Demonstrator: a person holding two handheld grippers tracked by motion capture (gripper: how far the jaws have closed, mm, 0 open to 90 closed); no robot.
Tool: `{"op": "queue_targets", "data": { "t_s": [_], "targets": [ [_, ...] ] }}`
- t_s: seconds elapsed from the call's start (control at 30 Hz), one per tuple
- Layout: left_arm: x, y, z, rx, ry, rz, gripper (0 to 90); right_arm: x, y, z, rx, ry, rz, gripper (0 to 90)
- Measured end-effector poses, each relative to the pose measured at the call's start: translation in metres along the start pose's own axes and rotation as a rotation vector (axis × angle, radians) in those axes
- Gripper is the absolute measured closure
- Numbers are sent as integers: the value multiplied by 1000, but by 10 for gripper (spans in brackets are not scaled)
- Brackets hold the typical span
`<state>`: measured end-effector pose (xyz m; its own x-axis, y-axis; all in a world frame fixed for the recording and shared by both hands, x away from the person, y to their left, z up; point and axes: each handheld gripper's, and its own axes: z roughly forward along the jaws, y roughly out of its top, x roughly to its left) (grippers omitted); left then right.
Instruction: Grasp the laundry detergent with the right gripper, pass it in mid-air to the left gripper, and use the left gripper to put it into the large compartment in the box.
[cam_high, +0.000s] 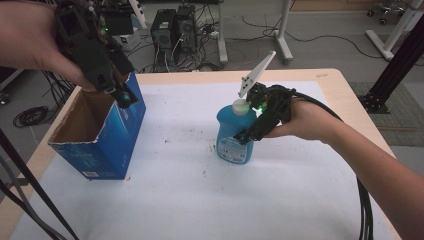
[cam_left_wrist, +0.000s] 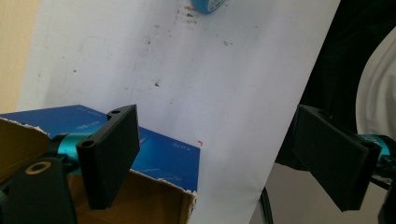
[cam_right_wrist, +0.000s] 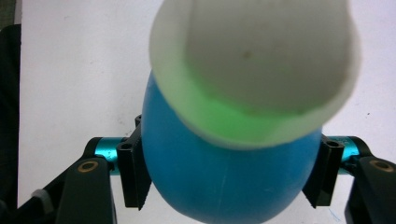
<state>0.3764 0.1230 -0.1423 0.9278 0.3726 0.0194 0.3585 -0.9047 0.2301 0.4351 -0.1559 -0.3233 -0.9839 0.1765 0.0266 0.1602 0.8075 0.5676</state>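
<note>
White cap (cam_right_wrist: 254, 70) sat closest to the lens, above the right gripper (cam_right_wrist: 232, 175), whose jaws pressed both flanks of the blue bottle (cam_right_wrist: 224, 186): clenched on it. Bottle stood on the white table cover (cam_high: 200, 200), apparently not lifted. Left gripper (cam_left_wrist: 229, 158) hung over the open cardboard box (cam_high: 95, 135), jaws spread, nothing between. Judgement: grasp made; transfer toward the box, if intended, not done.
</note>
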Motion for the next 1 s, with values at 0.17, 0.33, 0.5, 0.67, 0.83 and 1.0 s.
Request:
{"op": "queue_targets", "data": {
  "t_s": [0.17, 0.33, 0.5, 0.67, 0.83, 1.0],
  "targets": [
    [1, 1, 0, 4, -1, 5, 160, 1, 0, 1, -7, 0, 3, 328],
    [0, 0, 1, 1, -2, 0, 159, 2, -1, 2, -8, 4, -4, 343],
    [0, 0, 0, 8, -4, 6, 159, 2, -1, 2, -11, -4, -10, 359],
    [0, 0, 0, 7, -3, 6, 159, 2, -2, 1, -11, -5, -6, 378],
    [0, 1, 1, 4, -3, 4, 159, 2, -2, 3, -16, -13, -8, 387],
    [0, 0, 0, 7, -3, 2, 160, 2, -4, 3, -21, -24, -7, 412]
  ]
}}
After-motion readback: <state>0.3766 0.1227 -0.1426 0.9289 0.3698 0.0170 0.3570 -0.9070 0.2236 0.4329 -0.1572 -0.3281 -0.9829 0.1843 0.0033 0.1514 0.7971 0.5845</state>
